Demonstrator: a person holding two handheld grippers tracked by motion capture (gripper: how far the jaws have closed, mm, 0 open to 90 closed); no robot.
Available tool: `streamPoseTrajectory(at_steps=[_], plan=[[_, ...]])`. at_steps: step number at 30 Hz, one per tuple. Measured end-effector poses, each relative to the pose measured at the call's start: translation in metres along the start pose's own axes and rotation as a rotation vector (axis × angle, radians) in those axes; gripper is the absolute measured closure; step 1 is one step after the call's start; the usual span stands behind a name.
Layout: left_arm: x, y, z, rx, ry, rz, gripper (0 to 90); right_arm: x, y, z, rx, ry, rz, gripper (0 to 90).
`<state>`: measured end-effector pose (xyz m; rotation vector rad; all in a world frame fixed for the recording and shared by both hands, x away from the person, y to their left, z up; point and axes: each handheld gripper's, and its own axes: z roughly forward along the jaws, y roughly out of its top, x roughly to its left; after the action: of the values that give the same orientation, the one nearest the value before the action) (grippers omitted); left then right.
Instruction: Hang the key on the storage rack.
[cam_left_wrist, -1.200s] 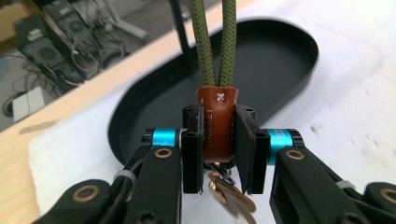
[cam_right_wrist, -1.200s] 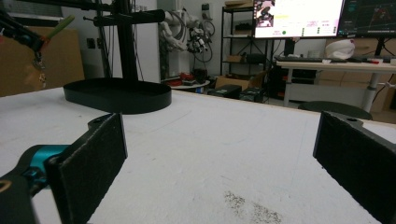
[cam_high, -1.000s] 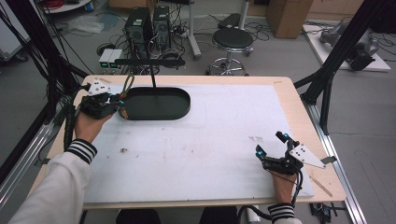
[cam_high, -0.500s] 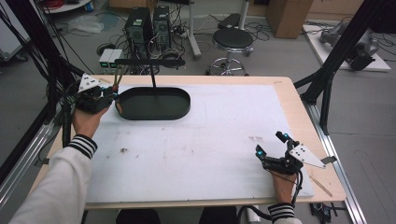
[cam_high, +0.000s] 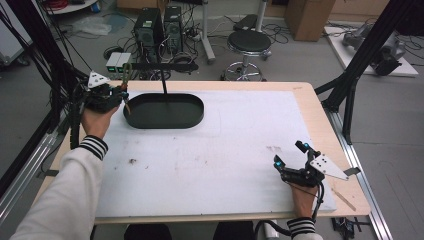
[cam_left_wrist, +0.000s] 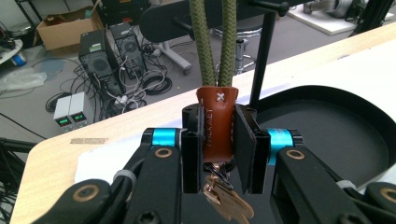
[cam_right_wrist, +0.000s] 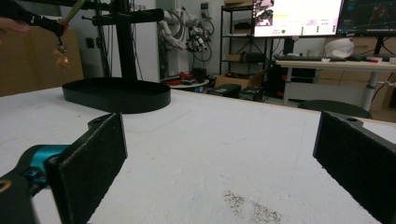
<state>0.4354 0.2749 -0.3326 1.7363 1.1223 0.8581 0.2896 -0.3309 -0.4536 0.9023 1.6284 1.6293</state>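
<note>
On the white table (cam_high: 220, 150), left gripper (cam_left_wrist: 218, 140) clamping a leather tab (cam_left_wrist: 217, 123), right gripper (cam_high: 290, 162) fingers apart.

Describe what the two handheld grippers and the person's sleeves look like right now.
Both grippers are black, with cyan collars beside flat black padded jaws and brass-coloured pivot rivets. The left gripper and the right gripper each carry a grey three-cornered plate on top, and a black cable trails from each. The left sleeve is white with a black-and-white striped cuff; the right cuff matches.
</note>
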Motion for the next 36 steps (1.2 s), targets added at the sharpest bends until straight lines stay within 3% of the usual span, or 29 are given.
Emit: streamPoseTrajectory(at_steps=[36], plan=[[0.013,-0.016,0.042,0.061,0.014,-0.066,73.6,0.000,0.000,0.000,0.002,0.001,0.004,1.8]])
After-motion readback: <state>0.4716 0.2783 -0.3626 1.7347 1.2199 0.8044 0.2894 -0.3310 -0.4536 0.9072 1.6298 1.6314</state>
